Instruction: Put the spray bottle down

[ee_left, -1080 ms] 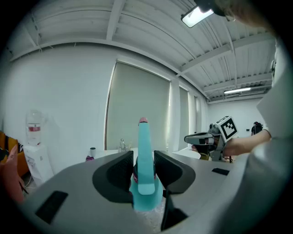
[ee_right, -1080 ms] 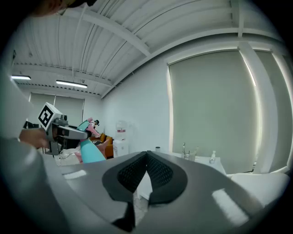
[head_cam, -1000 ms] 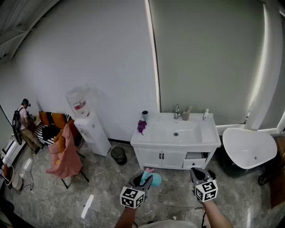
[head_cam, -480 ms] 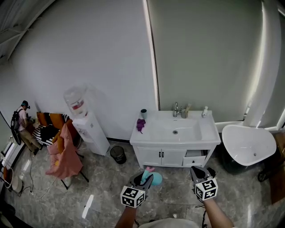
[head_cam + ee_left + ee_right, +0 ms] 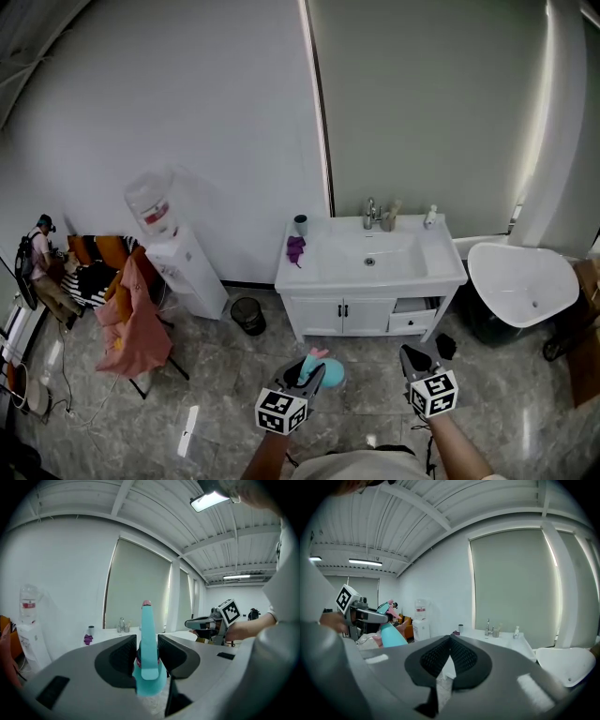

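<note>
The head view looks steeply down from above and behind the left gripper [image 5: 312, 373] and right gripper [image 5: 411, 352], toward the distant sink cabinet [image 5: 370, 281]. The 2 gripper views sit close behind their own jaws, roughly level. All 3 views share that cabinet.

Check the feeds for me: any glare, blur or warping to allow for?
Head view: sharp, fisheye bows the wall, glare streaks on the floor. Left gripper view: spray bottle crisp, ceiling lamp blown out. Right gripper view: evenly lit, dark rounded corners.

The left forearm [image 5: 266, 456] and right forearm [image 5: 457, 452] reach forward side by side. The left gripper [image 5: 313, 372] has its jaws clamped on the spray bottle [image 5: 149, 637], held upright. The right gripper [image 5: 413, 356] is level beside it, with its jaws together and empty.
</note>
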The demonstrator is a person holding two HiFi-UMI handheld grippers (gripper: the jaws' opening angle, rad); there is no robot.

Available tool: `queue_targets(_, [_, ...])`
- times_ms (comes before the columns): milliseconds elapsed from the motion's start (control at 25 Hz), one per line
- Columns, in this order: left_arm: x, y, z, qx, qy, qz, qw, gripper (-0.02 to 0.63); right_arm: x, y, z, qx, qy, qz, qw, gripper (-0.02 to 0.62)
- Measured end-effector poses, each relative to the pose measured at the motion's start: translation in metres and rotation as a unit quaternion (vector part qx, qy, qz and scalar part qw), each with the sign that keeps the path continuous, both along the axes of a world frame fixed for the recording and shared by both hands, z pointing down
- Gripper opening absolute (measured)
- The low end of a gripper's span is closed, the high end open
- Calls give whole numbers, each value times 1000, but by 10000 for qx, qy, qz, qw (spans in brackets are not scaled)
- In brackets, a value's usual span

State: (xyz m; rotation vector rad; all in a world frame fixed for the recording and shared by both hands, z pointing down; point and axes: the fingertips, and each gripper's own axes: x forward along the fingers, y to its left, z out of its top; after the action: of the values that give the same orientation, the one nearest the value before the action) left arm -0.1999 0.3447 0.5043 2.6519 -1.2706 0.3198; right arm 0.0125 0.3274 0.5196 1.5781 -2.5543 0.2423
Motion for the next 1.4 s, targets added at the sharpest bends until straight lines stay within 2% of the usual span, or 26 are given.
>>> queue_targets(320, [-25,-2,8,-91,59,157,9998,142,-29,6,13,-160,24,125,9998,11])
queue_targets(600, [-27,-28,10,-108,132,128,9998,143,-33,-18,9,-147,85,63,9998,11])
queue_targets(1000, [5,-101,20,-192,159,-22,9997,143,-11,-104,22,-212,3,-151,9997,11])
queue_targets(1400, [55,-195,19,-250,63,-246,9994,143,40,-207,25,-289,-90,-326,9990,11])
